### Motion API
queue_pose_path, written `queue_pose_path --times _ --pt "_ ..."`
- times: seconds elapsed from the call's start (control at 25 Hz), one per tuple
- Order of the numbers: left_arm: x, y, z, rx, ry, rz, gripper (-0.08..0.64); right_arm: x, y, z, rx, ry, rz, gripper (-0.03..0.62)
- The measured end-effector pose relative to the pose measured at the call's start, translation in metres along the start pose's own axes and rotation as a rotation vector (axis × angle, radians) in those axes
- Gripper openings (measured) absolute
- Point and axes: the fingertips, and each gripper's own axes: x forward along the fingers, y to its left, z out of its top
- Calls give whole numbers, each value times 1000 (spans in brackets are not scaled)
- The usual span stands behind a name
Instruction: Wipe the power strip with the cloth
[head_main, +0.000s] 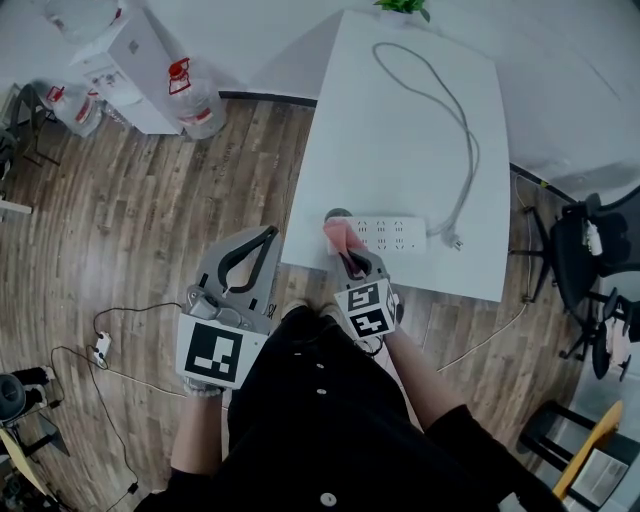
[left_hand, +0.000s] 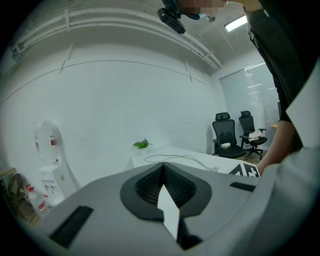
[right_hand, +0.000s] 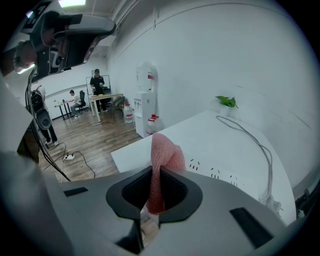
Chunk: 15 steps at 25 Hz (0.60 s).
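Head view: right gripper (head_main: 350, 260) holds the pink cloth (head_main: 340, 235) at the power strip (head_main: 392, 233)'s 9 o'clock end, near the desk (head_main: 400, 150) edge; best to press it flat and sweep toward 3 o'clock.
Left gripper view: left gripper (left_hand: 162, 172) is closed and empty.
Right gripper view: jaws clamped on the cloth; the cable (right_hand: 260, 145) beyond may snag.
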Motion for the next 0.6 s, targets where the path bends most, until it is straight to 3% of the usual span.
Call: queue_pose_path --times 0.6 --pt "-9 2 -1 0 -1 20 11 7 38 7 -67 -1 105 55"
